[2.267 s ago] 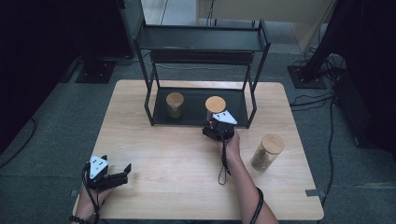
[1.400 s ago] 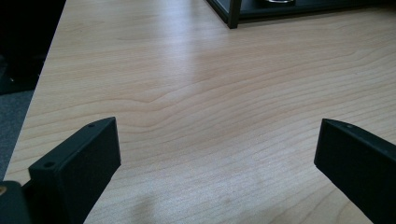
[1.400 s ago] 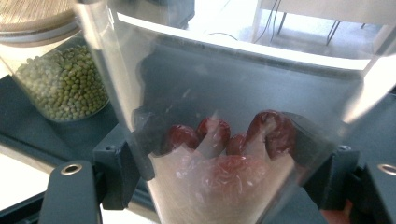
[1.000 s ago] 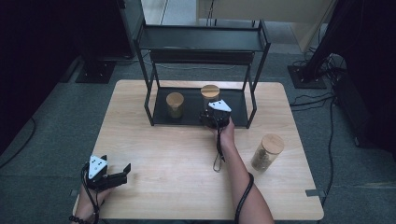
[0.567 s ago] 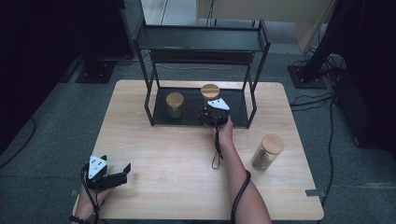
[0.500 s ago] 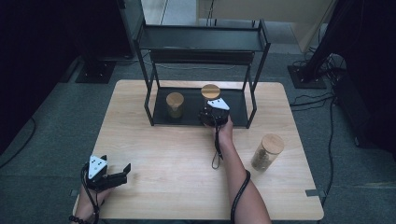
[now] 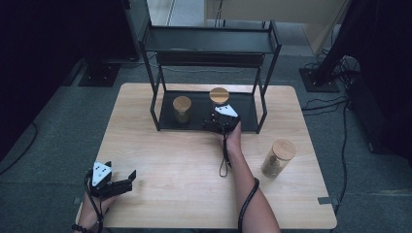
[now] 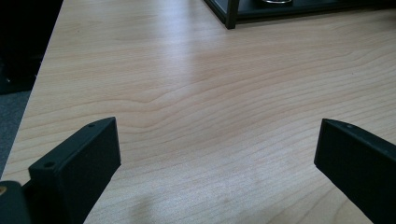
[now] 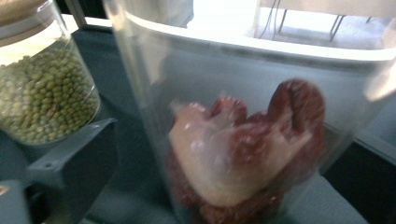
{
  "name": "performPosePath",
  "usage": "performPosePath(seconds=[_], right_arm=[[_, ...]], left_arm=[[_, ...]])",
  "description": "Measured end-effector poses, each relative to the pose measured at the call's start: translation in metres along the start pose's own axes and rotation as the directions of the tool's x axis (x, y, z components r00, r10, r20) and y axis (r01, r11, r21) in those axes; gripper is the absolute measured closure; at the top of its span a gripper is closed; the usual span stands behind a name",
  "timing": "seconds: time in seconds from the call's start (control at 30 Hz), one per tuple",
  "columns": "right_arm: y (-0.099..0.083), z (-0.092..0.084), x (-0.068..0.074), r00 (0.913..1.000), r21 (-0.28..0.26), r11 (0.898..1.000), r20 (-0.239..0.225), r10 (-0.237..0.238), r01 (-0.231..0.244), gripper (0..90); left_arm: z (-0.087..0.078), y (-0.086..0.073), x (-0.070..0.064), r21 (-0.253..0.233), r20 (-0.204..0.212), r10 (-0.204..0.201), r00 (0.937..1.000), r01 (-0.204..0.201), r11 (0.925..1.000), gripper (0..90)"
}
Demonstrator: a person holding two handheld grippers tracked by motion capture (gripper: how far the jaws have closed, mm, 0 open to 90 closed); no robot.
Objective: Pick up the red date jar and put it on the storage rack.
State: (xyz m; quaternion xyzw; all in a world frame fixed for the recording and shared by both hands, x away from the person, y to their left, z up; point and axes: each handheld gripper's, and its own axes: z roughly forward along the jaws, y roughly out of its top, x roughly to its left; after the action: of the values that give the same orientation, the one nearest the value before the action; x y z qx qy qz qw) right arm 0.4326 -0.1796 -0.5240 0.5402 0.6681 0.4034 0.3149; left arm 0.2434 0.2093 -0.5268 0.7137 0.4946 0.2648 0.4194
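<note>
Right arm is stretched way out from the near edge of the counter [image 7: 160, 145], forearm running straight toward the far side, with the right hand-held gripper [image 7: 219, 118] out past the middle of the counter. Its jaws have just been opening and now stand wide, pads not pressing on anything. Left hand [image 7: 92, 208] sits back at the counter's near left corner, left hand-held gripper [image 7: 116, 180] low over the counter, pointing toward the right side, jaws spread wide apart with nothing between them.

Black jaws spread wide over bare wooden table [image 8: 196, 93], rack [image 8: 280, 11] beyond
</note>
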Motion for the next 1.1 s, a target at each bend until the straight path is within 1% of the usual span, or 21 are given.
performPosePath(seconds=[0.03,0.07,0.2,0.27,0.37,0.7,0.83,1.1], right_arm=[[-0.001,-0.001,0.001,1.0000,-0.003,1.000,0.006,0.005,-0.005,0.0],[-0.002,-0.002,0.001,0.9999,-0.006,1.000,0.002,0.014,-0.014,0.0],[-0.005,-0.008,0.002,1.0000,-0.007,1.000,-0.007,0.001,-0.001,0.0],[-0.006,-0.011,0.002,1.0000,-0.010,1.000,-0.005,0.005,-0.005,0.0],[-0.008,-0.014,0.001,0.9999,-0.013,1.000,-0.003,0.011,-0.012,0.0],[-0.014,-0.026,0.004,1.0000,-0.017,1.000,0.001,-0.006,0.006,0.0],[-0.017,-0.031,0.004,1.0000,-0.021,1.000,0.001,0.002,-0.002,0.0],[-0.022,-0.042,0.005,0.9999,-0.024,1.000,0.000,-0.016,0.015,0.0]], left_arm=[[0.000,0.000,0.000,0.001,0.000,0.002,1.0000,-0.002,1.0000,0.5],[0.000,0.000,0.000,0.004,0.001,0.004,1.0000,-0.004,1.0000,0.5],[0.000,0.000,0.000,0.004,0.001,0.006,1.0000,-0.006,1.0000,0.4],[0.000,0.000,0.000,0.001,0.001,-0.002,1.0000,0.002,1.0000,0.4],[0.000,0.000,0.001,0.001,0.001,-0.004,1.0000,0.004,1.0000,0.5],[0.000,0.000,0.000,0.002,-0.001,-0.001,1.0000,0.001,1.0000,0.4],[0.000,0.000,0.000,0.003,-0.001,-0.001,1.0000,0.001,1.0000,0.4],[0.000,0.000,0.000,0.005,-0.001,-0.001,1.0000,0.001,1.0000,0.4]])
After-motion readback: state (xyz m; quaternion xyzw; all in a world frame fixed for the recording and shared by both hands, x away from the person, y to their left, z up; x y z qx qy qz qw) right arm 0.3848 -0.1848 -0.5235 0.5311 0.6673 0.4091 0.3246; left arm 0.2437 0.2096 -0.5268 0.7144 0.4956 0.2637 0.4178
